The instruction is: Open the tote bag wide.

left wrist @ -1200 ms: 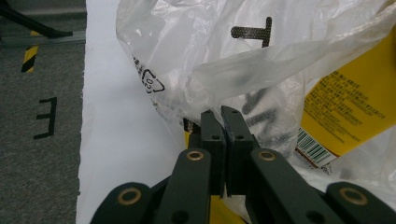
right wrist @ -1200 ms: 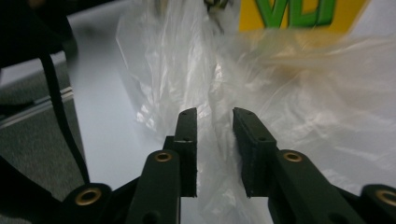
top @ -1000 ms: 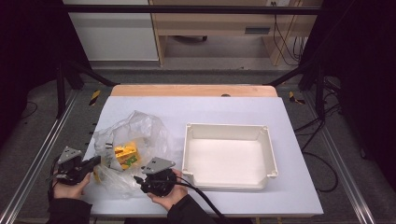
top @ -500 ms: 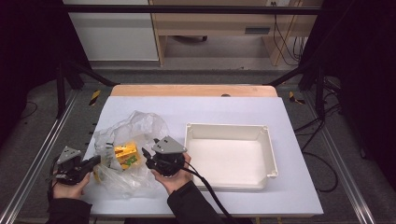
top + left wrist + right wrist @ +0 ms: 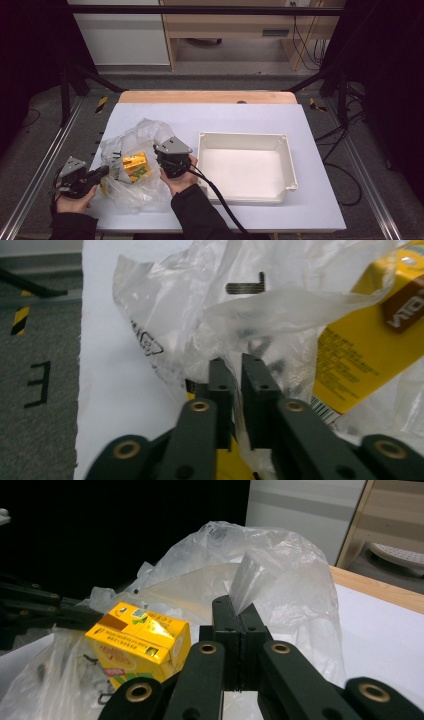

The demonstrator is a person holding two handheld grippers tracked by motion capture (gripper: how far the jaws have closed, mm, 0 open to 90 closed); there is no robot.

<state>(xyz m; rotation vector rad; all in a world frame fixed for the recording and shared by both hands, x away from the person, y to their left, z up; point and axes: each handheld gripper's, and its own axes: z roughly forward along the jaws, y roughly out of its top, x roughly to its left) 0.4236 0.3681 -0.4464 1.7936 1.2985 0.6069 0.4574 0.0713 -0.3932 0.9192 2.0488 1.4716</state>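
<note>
The right gripper's [image 5: 239, 611] fingers have just been closing and now stand pressed together on a fold of the one crumpled clear plastic bag [image 5: 260, 575], pinching the film at their tips. The left gripper's [image 5: 237, 371] fingers have just eased apart a little and stand nearly together, a narrow slit between them, with the bag's film [image 5: 210, 315] against their tips; whether they pinch it I cannot tell. Inside the bag lies one yellow cardboard carton [image 5: 137, 642], near both pairs of fingers. From the high view, the bag [image 5: 132, 145] sits on the left part of the white worktop [image 5: 235, 117], the left gripper [image 5: 97, 175] at its near-left edge and the right gripper [image 5: 162, 155] at its right side. One empty white rectangular plastic tray [image 5: 287, 165] stands just right of the right hand [image 5: 180, 177]. Beyond the worktop's wooden far edge are grey floor, a pale cabinet and dark frame posts. The left gripper view alone shows black print on the bag and a barcode on the carton [image 5: 355, 355].
</note>
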